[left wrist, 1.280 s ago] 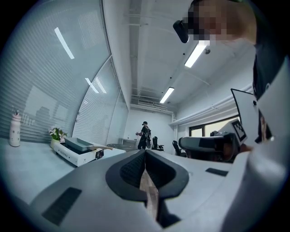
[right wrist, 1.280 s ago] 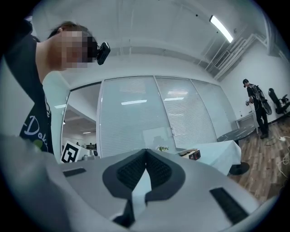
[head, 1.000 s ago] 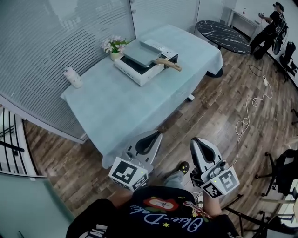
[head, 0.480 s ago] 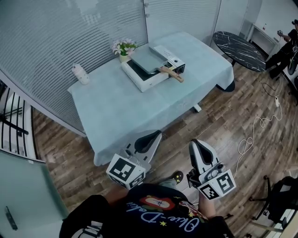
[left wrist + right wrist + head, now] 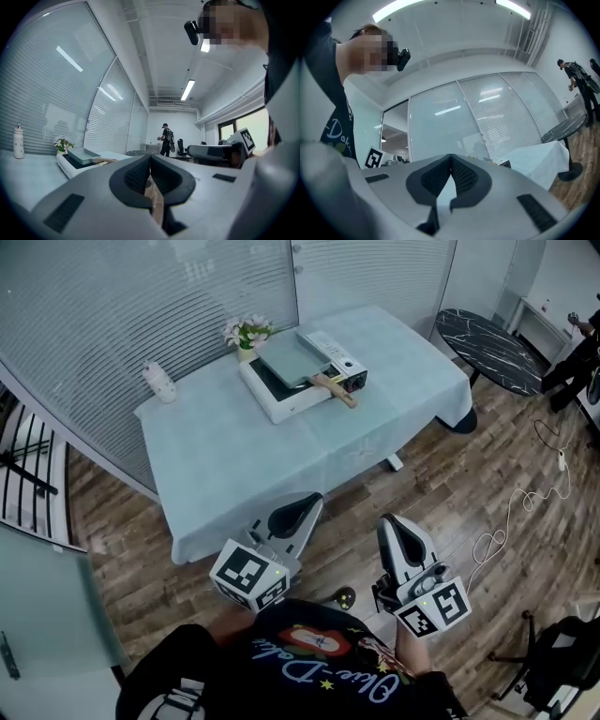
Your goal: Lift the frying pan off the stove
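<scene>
Head view, pan: the frying pan (image 5: 291, 360) sits on the white stove (image 5: 272, 401) at the far side of the table (image 5: 244, 465), with its wooden handle (image 5: 334, 390) pointing out toward my right.
Head view, claws: the left gripper (image 5: 305, 502) and the right gripper (image 5: 387, 521) hang low in front of my body, over the floor, well apart from the table edge and from the pan.
Head view, what I'd do: I judge this to be the approach. I should step in to the table and bring the right gripper round to meet the handle end-on.
Left gripper view, claw: the jaws are pressed together with nothing between them.
Left gripper view, pan: the frying pan (image 5: 80, 155) shows small and far off to the left on the stove (image 5: 67, 167), with its handle (image 5: 105, 160) toward me.
Left gripper view, advice: I'd keep this claw clear of the stove, or ready to steady the stove body if it wants to slide.
Right gripper view, claw: the jaws are closed tip to tip and hold nothing.
Right gripper view, scene: I see the draped table (image 5: 534, 161) to the right; the pan I cannot make out here.
Right gripper view, advice: I'd spread the jaws before I reach the handle, clamp close to the pan body so it tips less, then lift straight up.
</scene>
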### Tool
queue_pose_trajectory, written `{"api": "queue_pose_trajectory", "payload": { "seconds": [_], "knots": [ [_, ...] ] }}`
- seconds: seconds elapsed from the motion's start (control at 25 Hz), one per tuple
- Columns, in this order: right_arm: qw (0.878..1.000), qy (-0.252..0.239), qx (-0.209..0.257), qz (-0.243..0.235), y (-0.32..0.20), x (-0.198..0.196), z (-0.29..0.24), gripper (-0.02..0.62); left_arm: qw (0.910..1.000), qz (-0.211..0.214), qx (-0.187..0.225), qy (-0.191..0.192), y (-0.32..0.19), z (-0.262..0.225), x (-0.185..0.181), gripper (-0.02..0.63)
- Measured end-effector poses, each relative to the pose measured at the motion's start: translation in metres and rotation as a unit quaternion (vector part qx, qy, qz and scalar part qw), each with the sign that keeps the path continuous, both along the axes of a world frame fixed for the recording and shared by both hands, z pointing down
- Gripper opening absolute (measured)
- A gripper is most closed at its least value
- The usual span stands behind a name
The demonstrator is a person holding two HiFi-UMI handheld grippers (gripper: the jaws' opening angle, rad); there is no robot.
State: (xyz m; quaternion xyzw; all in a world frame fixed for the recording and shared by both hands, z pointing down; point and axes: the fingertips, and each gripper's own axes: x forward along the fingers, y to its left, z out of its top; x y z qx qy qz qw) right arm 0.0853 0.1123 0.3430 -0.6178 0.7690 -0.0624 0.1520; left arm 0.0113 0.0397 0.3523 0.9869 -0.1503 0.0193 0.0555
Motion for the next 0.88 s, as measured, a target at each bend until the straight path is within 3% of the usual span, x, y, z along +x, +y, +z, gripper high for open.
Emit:
{"api": "queue_pose_trajectory", "payload": {
  "seconds": [0.64,0.88],
  "knots": [
    [1.000,-0.005,-0.003,-0.029,-0.001,0.049,0.005,0.000,0.9995,-0.024,0.010,-0.014,-0.002,0.004,0.047,0.005],
    [0.999,-0.009,-0.010,-0.032,-0.012,0.048,0.009,0.000,0.9993,-0.031,-0.019,-0.006,-0.026,0.010,0.049,0.005]
  ]
}}
